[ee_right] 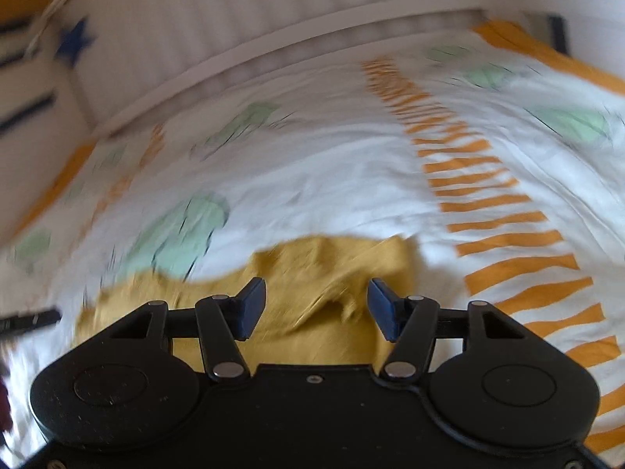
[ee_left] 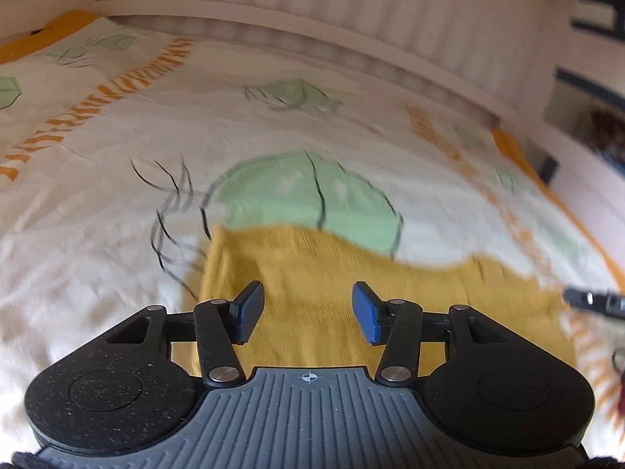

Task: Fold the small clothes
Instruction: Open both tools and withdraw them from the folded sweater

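Note:
A mustard-yellow small garment [ee_left: 312, 269] lies flat on the patterned bed sheet [ee_left: 117, 179]. My left gripper [ee_left: 308, 310] is open and empty, hovering over the garment's left part. In the right wrist view the same garment [ee_right: 312, 273] lies wrinkled, with a raised fold near its right edge. My right gripper [ee_right: 316, 308] is open and empty, just above that part. The other gripper's tip shows at the right edge of the left view [ee_left: 593, 299] and at the left edge of the right view [ee_right: 27, 320]. Both views are motion-blurred.
The sheet [ee_right: 351, 179] is white with green shapes and orange stripes. A white slatted bed rail [ee_left: 351, 19] runs along the far side; it also shows in the right wrist view [ee_right: 234, 11]. A dark red object [ee_left: 619, 394] sits at the right edge.

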